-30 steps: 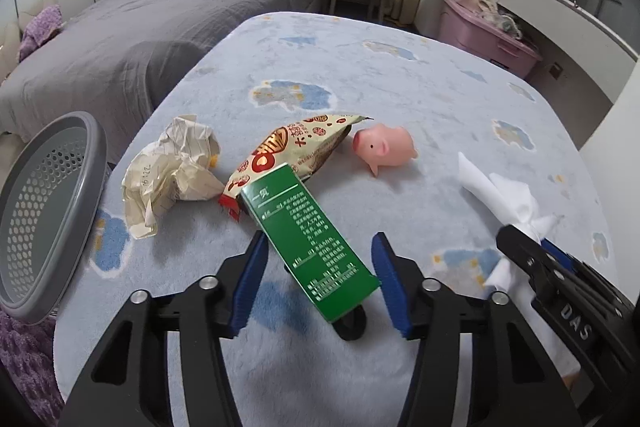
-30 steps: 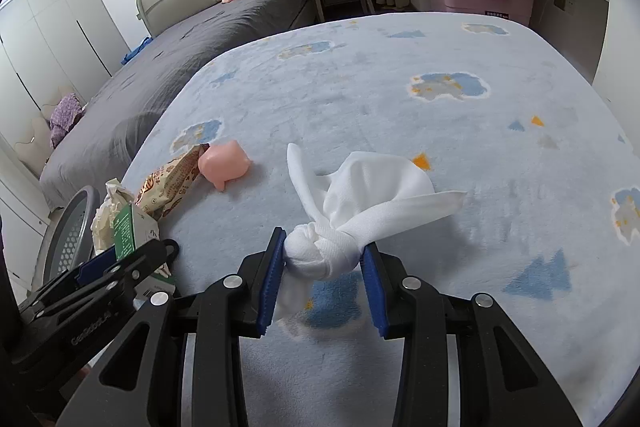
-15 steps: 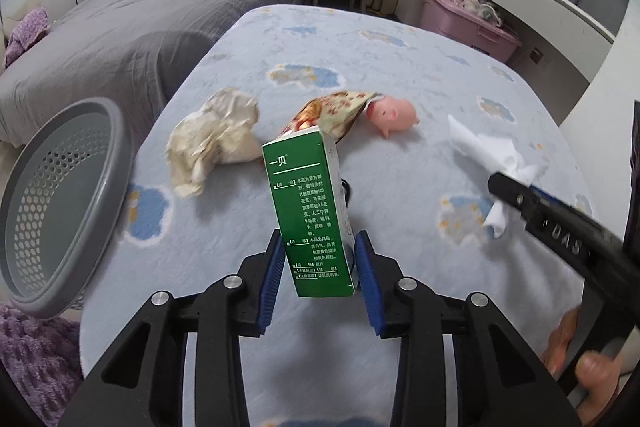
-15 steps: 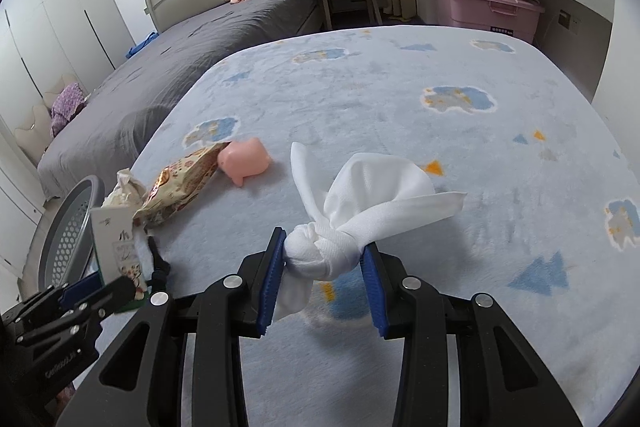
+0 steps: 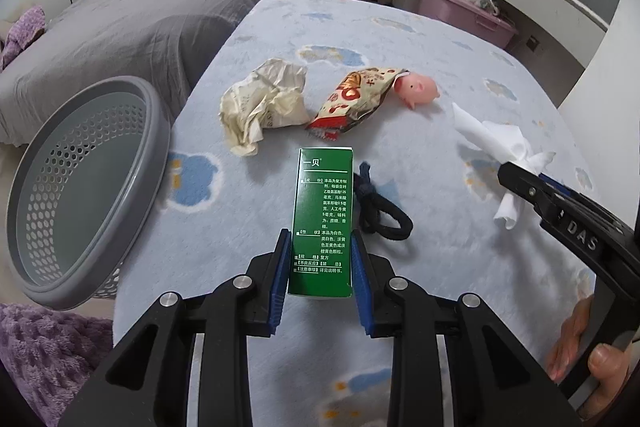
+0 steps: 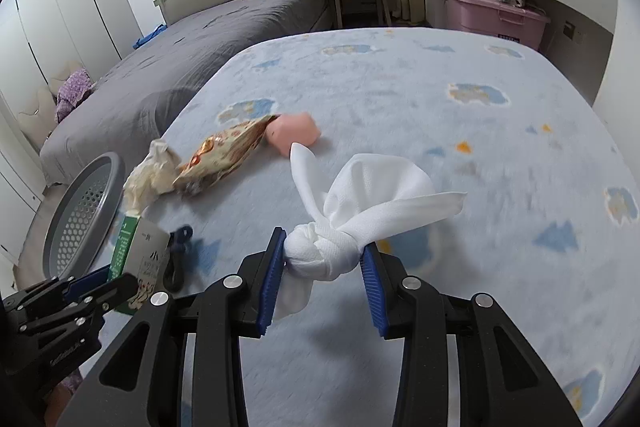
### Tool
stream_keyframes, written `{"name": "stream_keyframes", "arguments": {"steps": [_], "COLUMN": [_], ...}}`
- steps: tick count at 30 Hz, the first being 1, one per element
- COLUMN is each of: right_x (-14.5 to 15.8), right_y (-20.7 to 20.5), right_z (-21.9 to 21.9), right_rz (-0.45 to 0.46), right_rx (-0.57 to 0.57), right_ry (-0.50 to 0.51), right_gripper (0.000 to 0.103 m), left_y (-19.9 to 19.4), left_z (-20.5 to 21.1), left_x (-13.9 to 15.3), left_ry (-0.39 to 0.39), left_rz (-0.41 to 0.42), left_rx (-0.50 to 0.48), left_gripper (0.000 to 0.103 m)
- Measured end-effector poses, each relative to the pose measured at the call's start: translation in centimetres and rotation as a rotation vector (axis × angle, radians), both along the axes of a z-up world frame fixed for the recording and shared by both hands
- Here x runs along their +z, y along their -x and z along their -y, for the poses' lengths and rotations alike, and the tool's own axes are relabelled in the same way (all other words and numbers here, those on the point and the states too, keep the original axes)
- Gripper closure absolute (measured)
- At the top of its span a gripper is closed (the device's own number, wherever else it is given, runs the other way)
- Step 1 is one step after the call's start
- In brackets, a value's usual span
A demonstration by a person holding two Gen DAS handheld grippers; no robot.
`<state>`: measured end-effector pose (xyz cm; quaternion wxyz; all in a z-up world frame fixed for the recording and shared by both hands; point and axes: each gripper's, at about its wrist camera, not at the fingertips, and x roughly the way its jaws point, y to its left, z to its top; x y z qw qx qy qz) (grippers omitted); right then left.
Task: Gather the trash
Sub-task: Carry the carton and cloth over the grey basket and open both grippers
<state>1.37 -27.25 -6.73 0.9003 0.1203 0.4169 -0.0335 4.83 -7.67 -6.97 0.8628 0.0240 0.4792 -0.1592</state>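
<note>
Left wrist view, green box [image 5: 323, 223] between closing left tongs [image 5: 320, 277]

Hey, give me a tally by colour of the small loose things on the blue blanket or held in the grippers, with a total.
Green: 1, box
White: 1, knotted cloth
Cream: 1, crumpled paper
Red and tan: 1, snack wrapper
Pink: 1, pig toy
Black: 1, hair tie
Total: 6

Both wrist views look steeply down, close, sharing the blue blanket [image 5: 460, 39].
</note>
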Motion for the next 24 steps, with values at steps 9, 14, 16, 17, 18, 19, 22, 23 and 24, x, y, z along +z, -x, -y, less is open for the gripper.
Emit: {"name": "stream_keyframes", "arguments": {"steps": [9, 14, 16, 17, 18, 19, 22, 23, 24], "right_x": [0.3, 0.3, 0.3, 0.4, 0.4, 0.5, 0.9, 1.1, 1.3], "right_y": [1.9, 2.5, 2.7, 2.9, 3.0, 3.1, 3.3, 3.3, 3.4], "right_z": [-2.1, -3.0, -3.4, -3.7, -3.7, -3.8, -4.1, -4.2, -4.4], "right_rz": [-0.006, -0.019, -0.022, -0.025, -0.025, -0.026, -0.022, -0.020, -0.017], "right_rx": [-0.014, -0.015, -0.014, -0.015, -0.016, -0.018, -0.023, -0.024, -0.024], "right_ry": [0.003, 0.000, 0.002, 0.004, 0.004, 0.005, 0.008, 0.009, 0.010], "right_gripper": [0.067, 0.067, 0.067, 0.067, 0.067, 0.067, 0.067, 0.067, 0.067], "left_y": [0.3, -0.4, -0.6, -0.6, -0.6, -0.6, -0.5, -0.5, -0.5], "left_z": [-0.7, -0.3, -0.3, -0.4, -0.5, -0.6, -1.4, -1.8, -2.2], "left_x": [-0.5, -1.6, -1.9, -1.9, -1.9, -1.8, -1.2, -0.9, -0.5], "left_ry": [-0.015, -0.029, -0.025, -0.020, -0.014, -0.007, 0.007, 0.013, 0.017], "left_rz": [-0.004, -0.011, -0.009, -0.008, -0.007, -0.006, 0.006, 0.013, 0.019], "left_rx": [-0.031, -0.038, -0.039, -0.042, -0.044, -0.043, -0.030, -0.025, -0.019], "left_gripper": [0.074, 0.073, 0.073, 0.074, 0.074, 0.074, 0.074, 0.074, 0.074]}}
